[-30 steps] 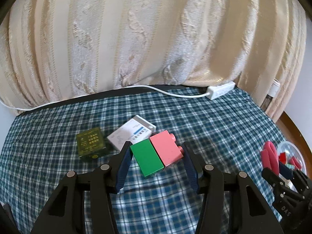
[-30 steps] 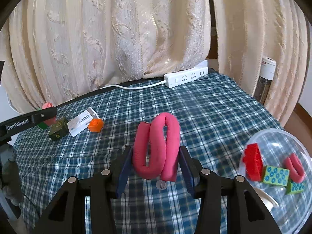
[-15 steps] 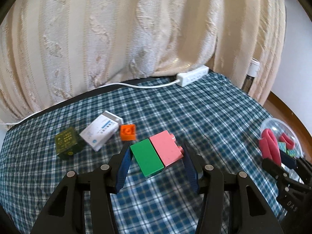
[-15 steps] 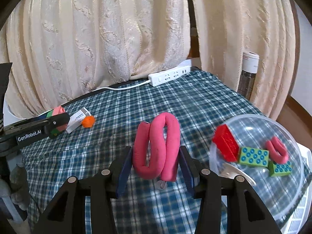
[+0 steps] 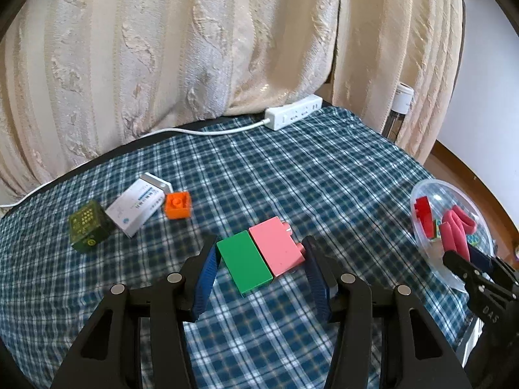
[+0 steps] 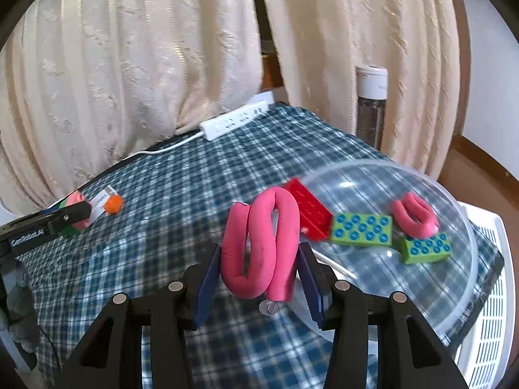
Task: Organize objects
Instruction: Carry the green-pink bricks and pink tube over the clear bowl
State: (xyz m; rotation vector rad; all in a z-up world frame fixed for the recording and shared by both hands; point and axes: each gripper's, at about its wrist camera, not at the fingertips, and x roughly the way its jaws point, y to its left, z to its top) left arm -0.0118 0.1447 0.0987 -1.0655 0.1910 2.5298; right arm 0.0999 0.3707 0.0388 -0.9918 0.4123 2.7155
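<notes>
Left wrist: green-pink block pair (image 5: 261, 261) clamped between jaws.

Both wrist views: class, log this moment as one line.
left tool: holds green-pink blocks | right tool: holds pink roller | clear bowl: part-filled

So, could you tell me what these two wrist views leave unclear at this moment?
- White box, left view: its print is too small to read.
- Clear bowl, right view: the folded pink tube in the right gripper hides the red block's left edge.
- Green and pink blocks, left view: undersides hidden; left gripper clamps them.
</notes>
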